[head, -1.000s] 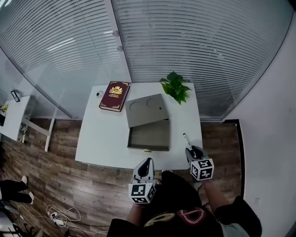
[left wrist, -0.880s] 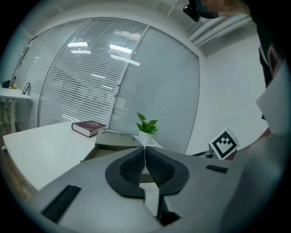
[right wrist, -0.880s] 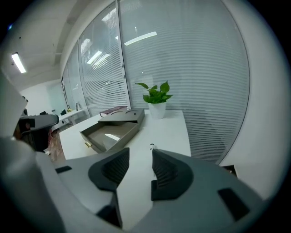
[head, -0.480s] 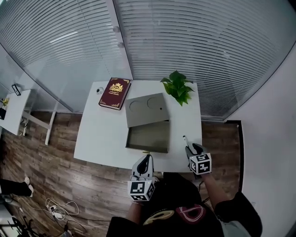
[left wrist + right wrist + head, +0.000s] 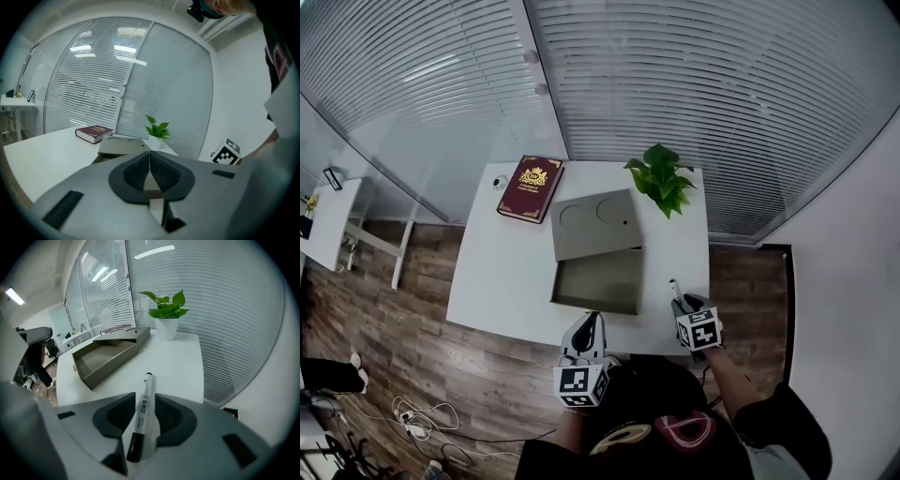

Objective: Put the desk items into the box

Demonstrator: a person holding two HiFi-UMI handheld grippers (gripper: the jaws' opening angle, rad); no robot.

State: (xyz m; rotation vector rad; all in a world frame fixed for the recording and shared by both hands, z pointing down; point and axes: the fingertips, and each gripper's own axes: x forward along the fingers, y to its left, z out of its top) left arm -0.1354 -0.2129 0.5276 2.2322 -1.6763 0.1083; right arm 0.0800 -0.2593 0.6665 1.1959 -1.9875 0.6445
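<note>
A white marker with a black cap (image 5: 144, 401) lies lengthwise between the pads of my right gripper (image 5: 145, 397), its tip pointing at the table. The jaws are closing on it and the pads touch its sides. In the head view this gripper (image 5: 680, 302) sits at the table's near right edge with the marker (image 5: 674, 287) sticking out ahead. The open grey box (image 5: 598, 286) lies mid-table, left of the marker, its lid (image 5: 592, 223) folded back behind it. My left gripper (image 5: 594, 321) hovers at the near edge before the box, shut and empty (image 5: 149, 154).
A dark red book (image 5: 530, 187) lies at the far left of the white table (image 5: 502, 272), with a small object (image 5: 499, 183) beside it. A potted green plant (image 5: 661, 176) stands far right. Slatted blinds back the table; wooden floor lies to the left.
Both grippers have crept a little forward toward the table's near edge. The marker has stayed between the right jaws.
</note>
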